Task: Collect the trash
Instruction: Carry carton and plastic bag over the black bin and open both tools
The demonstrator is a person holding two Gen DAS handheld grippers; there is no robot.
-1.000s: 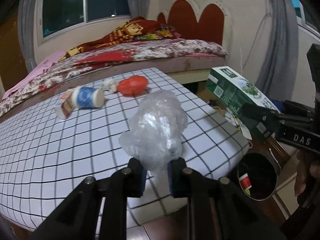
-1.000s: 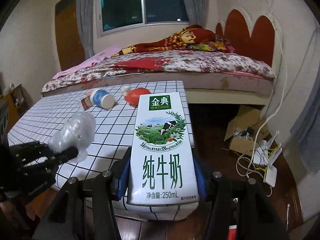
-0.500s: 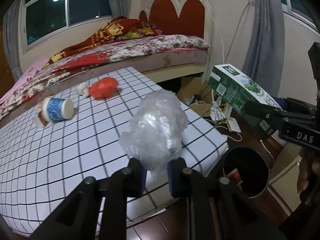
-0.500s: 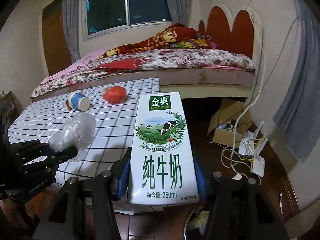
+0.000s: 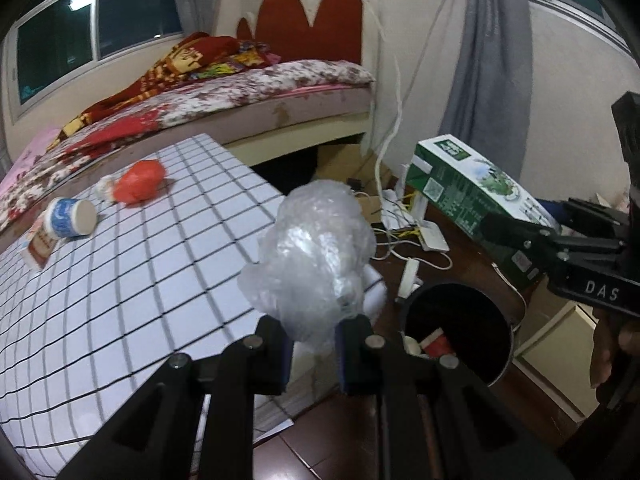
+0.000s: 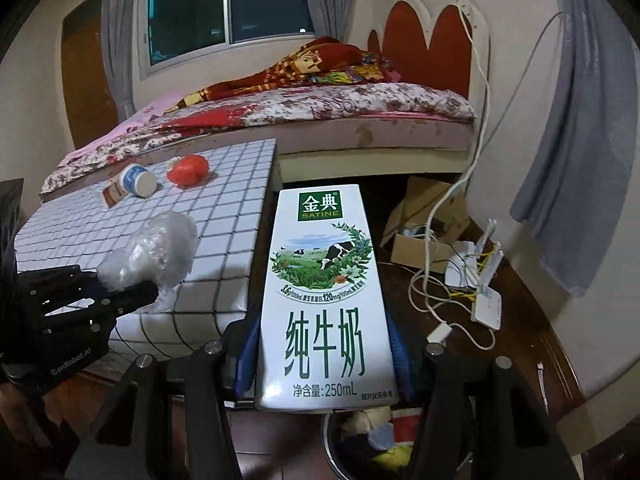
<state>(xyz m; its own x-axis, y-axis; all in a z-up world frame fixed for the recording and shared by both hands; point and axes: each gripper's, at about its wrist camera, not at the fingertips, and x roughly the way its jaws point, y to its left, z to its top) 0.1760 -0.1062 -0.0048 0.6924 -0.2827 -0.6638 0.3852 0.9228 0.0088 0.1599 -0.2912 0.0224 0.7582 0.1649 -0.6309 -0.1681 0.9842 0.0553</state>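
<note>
Your left claw [image 5: 311,344] pinches a crinkly clear plastic wad [image 5: 316,256] by its tail, just off the gridded worktop [image 5: 132,280]. Your right claw [image 6: 325,360] clamps the glossy, boxy milk carton [image 6: 325,300] upright above the round dark bin [image 5: 460,332], probably ready for dropping. A red bag [image 5: 138,181] and cup [image 5: 70,218] wait far left.

Two grippers: left gripper [image 5: 311,350], right gripper [image 6: 322,354]. One clear plastic wad [image 5: 316,254], one milk carton [image 6: 325,300], one bin [image 5: 456,332] at 4 o'clock; table [image 5: 120,280]: one cup [image 5: 70,216], one red wad [image 5: 138,180] at 10 o'clock.
</note>
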